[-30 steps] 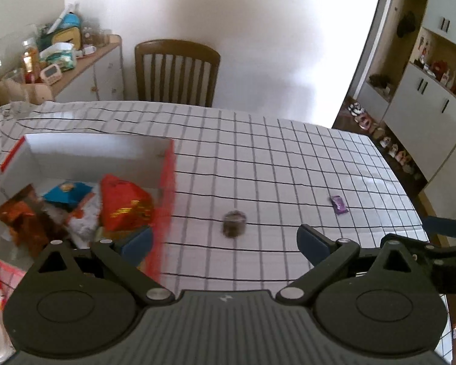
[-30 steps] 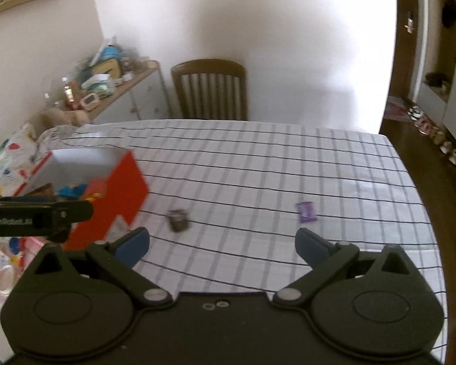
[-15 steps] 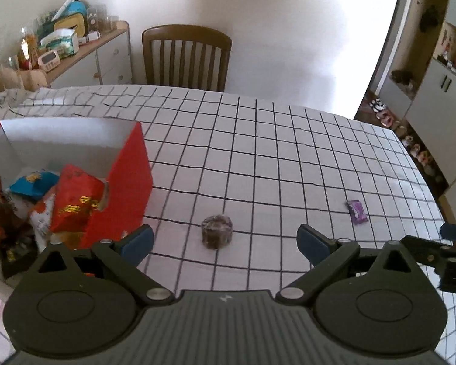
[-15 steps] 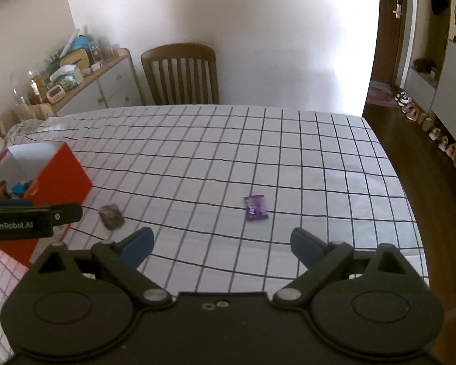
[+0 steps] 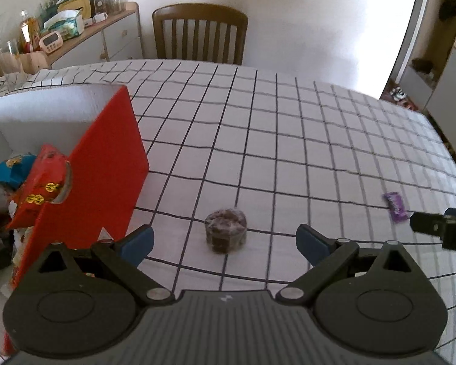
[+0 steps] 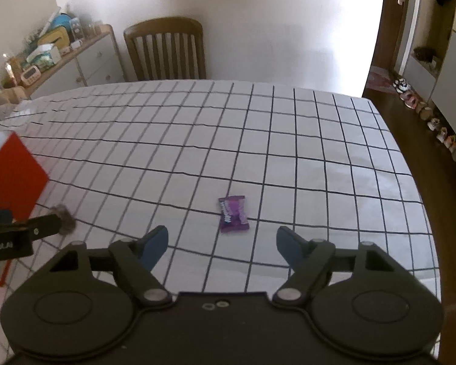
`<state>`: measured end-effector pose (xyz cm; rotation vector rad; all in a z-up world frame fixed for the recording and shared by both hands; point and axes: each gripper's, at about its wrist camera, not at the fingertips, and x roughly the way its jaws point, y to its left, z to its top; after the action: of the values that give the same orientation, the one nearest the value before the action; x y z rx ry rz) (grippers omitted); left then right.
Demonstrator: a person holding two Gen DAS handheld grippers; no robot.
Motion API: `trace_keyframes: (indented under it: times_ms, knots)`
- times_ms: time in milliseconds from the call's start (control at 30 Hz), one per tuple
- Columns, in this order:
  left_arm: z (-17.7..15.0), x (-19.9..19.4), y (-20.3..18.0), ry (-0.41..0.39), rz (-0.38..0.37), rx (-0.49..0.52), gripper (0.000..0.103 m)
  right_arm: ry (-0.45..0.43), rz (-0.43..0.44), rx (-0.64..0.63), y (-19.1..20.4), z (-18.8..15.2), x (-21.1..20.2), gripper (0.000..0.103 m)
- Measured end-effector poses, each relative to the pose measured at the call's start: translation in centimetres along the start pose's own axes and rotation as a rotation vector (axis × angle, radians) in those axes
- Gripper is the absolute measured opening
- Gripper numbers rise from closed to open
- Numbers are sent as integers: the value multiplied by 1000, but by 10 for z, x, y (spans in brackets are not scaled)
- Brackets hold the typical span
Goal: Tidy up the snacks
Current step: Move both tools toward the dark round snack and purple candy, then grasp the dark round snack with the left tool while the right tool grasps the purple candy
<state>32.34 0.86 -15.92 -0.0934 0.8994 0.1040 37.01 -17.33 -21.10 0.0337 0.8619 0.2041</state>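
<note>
two fingers closing, nothing gripped; purple candy beyond, long axis pointing away.

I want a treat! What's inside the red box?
Inside the red box: a red snack bag, a blue packet and more wrappers. Its wall hides what lies underneath.

The red box runs off the left edge of both views, so its near wall and most of the snack packets inside are cut off or hidden behind its red side. In the right wrist view the round brown snack is blurred and partly covered by the left gripper's finger. The print on the purple candy is too small to read.
</note>
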Motion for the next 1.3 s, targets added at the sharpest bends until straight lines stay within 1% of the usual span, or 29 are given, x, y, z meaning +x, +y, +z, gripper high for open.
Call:
trace_keyframes:
  times_ms: [133, 200, 233, 300, 333, 400, 433, 467, 500, 533, 567, 633, 667, 700, 767, 867, 1033, 1167, 1300]
  knots:
    - [-1, 11, 2, 10, 17, 4, 100, 32, -15, 19, -6, 4, 21, 69]
    - [-1, 16, 4, 20, 20, -2, 95, 43, -24, 14, -7, 5, 29, 61]
    - [0, 19, 5, 28, 20, -10, 92, 51, -28, 12, -7, 5, 34, 59]
    - [0, 23, 8, 32, 17, -26, 92, 61, -33, 8, -7, 6, 41, 54]
    - [0, 24, 9, 29, 20, -27, 90, 64, -39, 7, -7, 6, 44, 53]
    - [0, 27, 9, 34, 17, -24, 81, 66, -44, 9, -8, 6, 48, 52]
    - [-1, 29, 9, 39, 16, -25, 74, 68, -47, 11, -9, 5, 50, 51]
    - [-1, 30, 9, 45, 14, -28, 70, 69, -48, 12, -10, 5, 52, 49]
    - [-1, 31, 9, 50, 11, -33, 69, 71, -48, 11, -11, 4, 54, 46]
    - [-2, 33, 9, 53, 9, -37, 65, 73, -50, 9, -11, 4, 56, 46]
    - [-2, 33, 9, 54, 7, -40, 57, 68, -52, 3, -11, 4, 57, 45]
    - [-2, 33, 9, 50, 3, -43, 49, 62, -55, -6, -11, 5, 59, 42]
    - [-2, 33, 9, 48, 2, -44, 44, 58, -58, -10, -11, 6, 60, 37]
    - [-2, 33, 9, 48, -3, -48, 42, 56, -62, -15, -9, 7, 62, 32]
    - [-2, 34, 9, 49, -3, -54, 34, 49, -68, -23, -8, 8, 62, 27]
    - [-1, 33, 9, 54, -4, -54, 34, 42, -69, -31, -4, 5, 61, 25]
    - [-1, 28, 12, 60, -8, -49, 34, 36, -60, -37, -1, 0, 56, 23]
    - [-1, 20, 12, 61, -14, -46, 34, 40, -51, -36, 7, -5, 45, 23]
    - [-3, 6, 13, 62, -26, -42, 34, 34, -22, -38, 14, -9, 28, 23]
